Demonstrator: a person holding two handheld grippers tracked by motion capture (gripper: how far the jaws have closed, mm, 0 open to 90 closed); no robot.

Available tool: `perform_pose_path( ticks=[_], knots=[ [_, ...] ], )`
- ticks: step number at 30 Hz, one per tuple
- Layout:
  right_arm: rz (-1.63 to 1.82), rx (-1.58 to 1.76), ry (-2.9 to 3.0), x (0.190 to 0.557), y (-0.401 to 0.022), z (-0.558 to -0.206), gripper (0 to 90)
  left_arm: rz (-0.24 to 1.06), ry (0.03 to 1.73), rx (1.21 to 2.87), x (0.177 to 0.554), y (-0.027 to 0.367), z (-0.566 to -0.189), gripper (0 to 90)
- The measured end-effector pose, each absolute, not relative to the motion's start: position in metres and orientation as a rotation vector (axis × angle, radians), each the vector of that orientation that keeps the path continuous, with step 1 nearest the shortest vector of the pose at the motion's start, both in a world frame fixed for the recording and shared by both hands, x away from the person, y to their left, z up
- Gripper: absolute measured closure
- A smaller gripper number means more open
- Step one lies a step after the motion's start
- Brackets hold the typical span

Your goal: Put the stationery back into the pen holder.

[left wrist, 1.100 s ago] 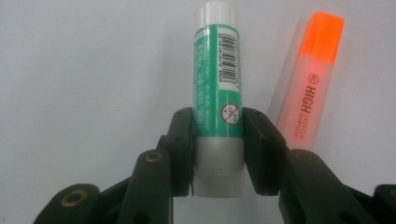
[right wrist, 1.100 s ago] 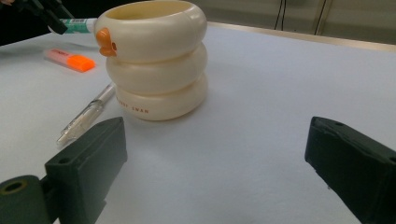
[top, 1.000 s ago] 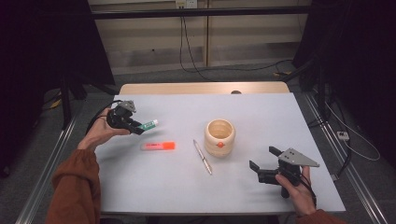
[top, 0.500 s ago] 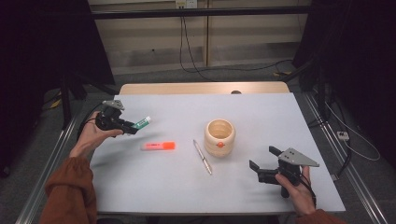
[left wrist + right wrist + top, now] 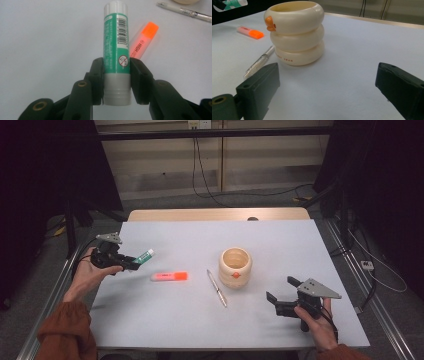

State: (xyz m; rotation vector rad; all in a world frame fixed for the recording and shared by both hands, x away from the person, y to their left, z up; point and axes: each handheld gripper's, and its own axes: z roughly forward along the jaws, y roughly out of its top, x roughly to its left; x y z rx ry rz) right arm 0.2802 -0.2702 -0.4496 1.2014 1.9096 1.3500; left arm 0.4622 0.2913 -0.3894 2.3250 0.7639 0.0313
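My left gripper (image 5: 131,264) is shut on a green and white glue stick (image 5: 116,47), held near its white base, and lifted off the table at the far left; the stick (image 5: 145,256) points right toward the cup. Below it lie an orange highlighter (image 5: 169,276) and a clear pen (image 5: 217,288). A cream ringed cup (image 5: 235,267) with a small orange duck beak stands mid-table. My right gripper (image 5: 281,295) rests low at the right front, open, jaws empty, facing the cup (image 5: 297,32).
The pale table (image 5: 210,325) ends in a wooden strip at the back. Metal rails run along both sides. Cables trail on the dark floor behind. Open surface lies between the cup and my right gripper.
My left hand has carried the glue stick leftward and slightly up, away from the highlighter. The right gripper has stayed put.
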Motion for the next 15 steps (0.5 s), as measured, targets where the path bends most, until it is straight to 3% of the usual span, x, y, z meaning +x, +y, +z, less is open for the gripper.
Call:
perform_pose_path(
  ticks=[15],
  knots=[
    [1.352,1.195,1.911,0.282,-0.269,-0.449,5.2,0.067,0.809,2.312,0.424,0.295,-0.381,66.0]
  ],
)
